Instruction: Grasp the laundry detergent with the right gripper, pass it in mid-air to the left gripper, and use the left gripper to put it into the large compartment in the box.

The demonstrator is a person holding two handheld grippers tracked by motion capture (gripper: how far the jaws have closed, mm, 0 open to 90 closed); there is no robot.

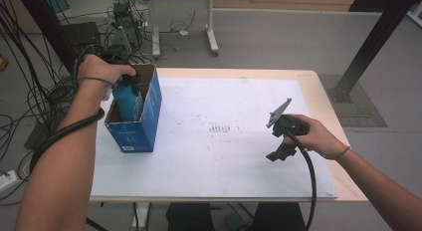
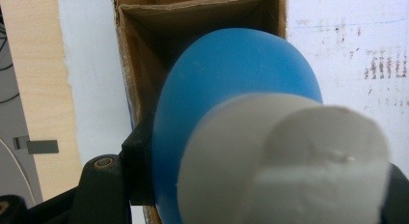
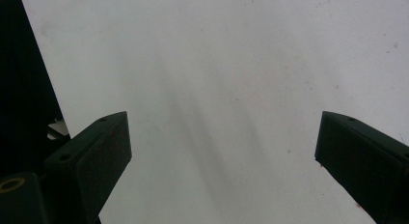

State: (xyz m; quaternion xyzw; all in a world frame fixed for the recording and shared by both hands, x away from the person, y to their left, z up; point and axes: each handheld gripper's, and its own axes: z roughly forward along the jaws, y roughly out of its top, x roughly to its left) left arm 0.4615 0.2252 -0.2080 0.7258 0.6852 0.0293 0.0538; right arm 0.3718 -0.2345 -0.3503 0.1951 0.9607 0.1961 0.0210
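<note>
A blue bottle [image 1: 127,100] with a white cap [image 2: 289,156] stands partly inside an open blue cardboard box [image 1: 148,122] at the table's left. It is in the compartment nearer the person. My left gripper [image 1: 128,84] is shut on the bottle's top from above, and its black jaws [image 2: 267,180] press on both sides just below the cap. The box's brown inner walls [image 2: 193,19] surround the bottle's lower part. My right gripper [image 1: 276,154] is held over the white sheet at the right. It stands open [image 3: 222,151] with nothing between its jaws.
A white sheet [image 1: 224,156] with faint brown marks covers most of the wooden table [image 1: 318,86]. Cables and equipment lie on the floor beyond the table's left and far sides. A black post [image 1: 373,42] rises at the far right.
</note>
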